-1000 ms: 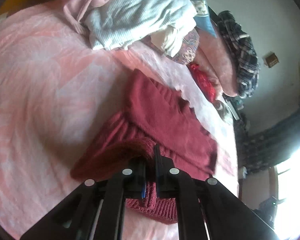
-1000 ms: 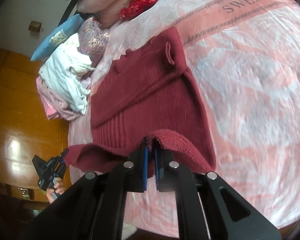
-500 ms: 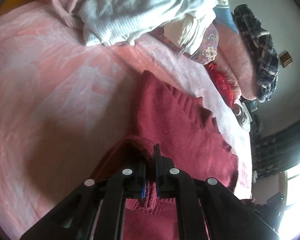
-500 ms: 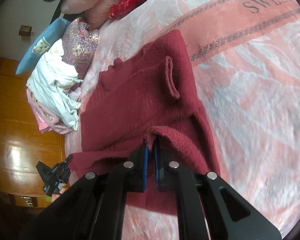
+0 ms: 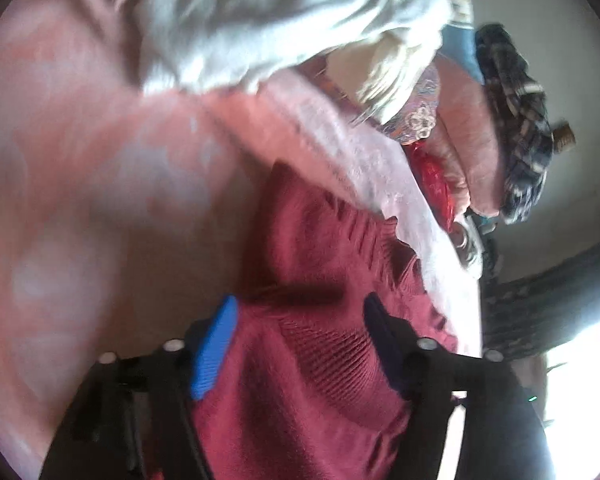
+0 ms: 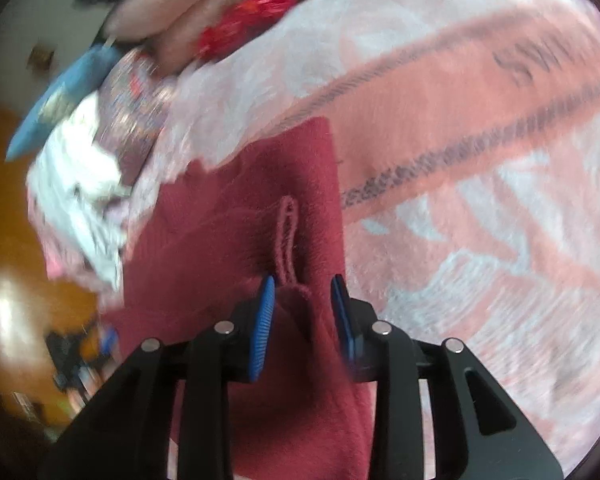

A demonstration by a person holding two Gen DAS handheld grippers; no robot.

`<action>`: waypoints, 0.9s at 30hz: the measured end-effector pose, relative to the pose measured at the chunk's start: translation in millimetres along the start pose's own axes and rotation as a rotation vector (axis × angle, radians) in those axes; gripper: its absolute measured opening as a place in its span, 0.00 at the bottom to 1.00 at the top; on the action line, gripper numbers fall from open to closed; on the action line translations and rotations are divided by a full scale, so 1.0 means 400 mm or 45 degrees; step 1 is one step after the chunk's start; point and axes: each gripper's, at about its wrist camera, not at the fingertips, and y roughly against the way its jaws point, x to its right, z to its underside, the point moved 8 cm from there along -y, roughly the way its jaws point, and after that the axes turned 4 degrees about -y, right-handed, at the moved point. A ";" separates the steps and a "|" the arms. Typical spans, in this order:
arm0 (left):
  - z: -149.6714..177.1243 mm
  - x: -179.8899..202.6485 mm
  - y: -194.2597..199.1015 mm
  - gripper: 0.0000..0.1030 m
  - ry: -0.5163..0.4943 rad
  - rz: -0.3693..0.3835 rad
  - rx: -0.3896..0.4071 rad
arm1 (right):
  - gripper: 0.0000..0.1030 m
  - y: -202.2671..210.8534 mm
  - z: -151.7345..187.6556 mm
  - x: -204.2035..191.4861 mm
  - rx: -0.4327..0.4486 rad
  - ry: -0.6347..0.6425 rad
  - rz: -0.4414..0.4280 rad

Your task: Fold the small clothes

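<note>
Maroon sweater (image 6: 236,240), no legible label

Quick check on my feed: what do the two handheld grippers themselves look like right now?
Both match: the left gripper and right gripper have black angular linkage arms with silver round pivot pins, and fingers faced with ribbed blue pads. No cables, markings or sleeves are visible.

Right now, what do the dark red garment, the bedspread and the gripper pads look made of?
Dark red garment: knit, probably wool or acrylic; ribbed rows and fuzzy matte nap.
Bedspread: soft printed fabric, pink and white, matte; the weave is too blurred to tell.
Gripper pads: blue, finely ridged, likely rubber or plastic.
</note>
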 end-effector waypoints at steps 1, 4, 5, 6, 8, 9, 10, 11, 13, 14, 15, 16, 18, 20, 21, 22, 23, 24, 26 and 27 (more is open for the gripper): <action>-0.005 0.007 0.009 0.69 -0.058 -0.025 0.005 | 0.37 0.008 0.004 -0.010 -0.001 0.054 0.020; -0.003 0.010 0.019 0.73 -0.199 -0.099 0.000 | 0.64 0.023 0.027 -0.049 -0.023 0.233 0.057; -0.003 0.008 0.020 0.74 -0.232 -0.121 0.000 | 0.65 0.023 0.034 -0.061 -0.027 0.271 0.063; -0.003 0.004 0.020 0.74 -0.264 -0.149 0.006 | 0.65 0.018 0.044 -0.072 -0.038 0.317 0.070; -0.006 -0.007 0.021 0.75 -0.318 -0.201 0.033 | 0.66 0.001 0.052 -0.070 -0.059 0.328 0.086; -0.006 -0.011 0.018 0.76 -0.336 -0.215 0.040 | 0.67 -0.016 0.055 -0.067 -0.079 0.322 0.089; -0.004 -0.016 0.012 0.76 -0.356 -0.228 0.036 | 0.68 -0.030 0.058 -0.064 -0.098 0.317 0.092; 0.000 -0.020 0.007 0.76 -0.367 -0.236 0.027 | 0.68 -0.047 0.059 -0.059 -0.113 0.310 0.105; 0.011 -0.016 -0.011 0.76 -0.388 -0.229 0.014 | 0.68 -0.073 0.062 -0.054 -0.130 0.310 0.125; 0.016 -0.012 -0.017 0.76 -0.403 -0.230 0.008 | 0.68 -0.085 0.066 -0.057 -0.139 0.315 0.127; 0.023 -0.003 -0.027 0.77 -0.434 -0.238 0.002 | 0.68 -0.092 0.068 -0.060 -0.144 0.322 0.131; 0.027 0.002 -0.036 0.77 -0.460 -0.251 -0.005 | 0.67 -0.103 0.073 -0.067 -0.146 0.347 0.150; 0.038 0.013 -0.054 0.77 -0.519 -0.285 -0.010 | 0.54 -0.117 0.077 -0.074 -0.125 0.425 0.238; 0.051 0.017 -0.071 0.77 -0.555 -0.314 -0.020 | 0.32 -0.122 0.080 -0.082 -0.103 0.514 0.322; 0.059 0.018 -0.079 0.76 -0.574 -0.324 -0.029 | 0.27 -0.118 0.081 -0.086 -0.092 0.541 0.332; 0.069 0.020 -0.089 0.71 -0.602 -0.345 -0.040 | 0.20 -0.115 0.081 -0.087 -0.090 0.550 0.327; 0.077 0.024 -0.095 0.64 -0.633 -0.351 -0.044 | 0.17 -0.107 0.080 -0.087 -0.087 0.556 0.314; 0.086 0.030 -0.100 0.46 -0.663 -0.343 -0.053 | 0.14 -0.097 0.078 -0.085 -0.082 0.556 0.298; 0.097 0.040 -0.098 0.33 -0.712 -0.353 -0.060 | 0.09 -0.070 0.071 -0.080 -0.070 0.538 0.252; 0.096 0.044 -0.089 0.26 -0.727 -0.356 -0.041 | 0.06 -0.057 0.069 -0.081 -0.061 0.529 0.224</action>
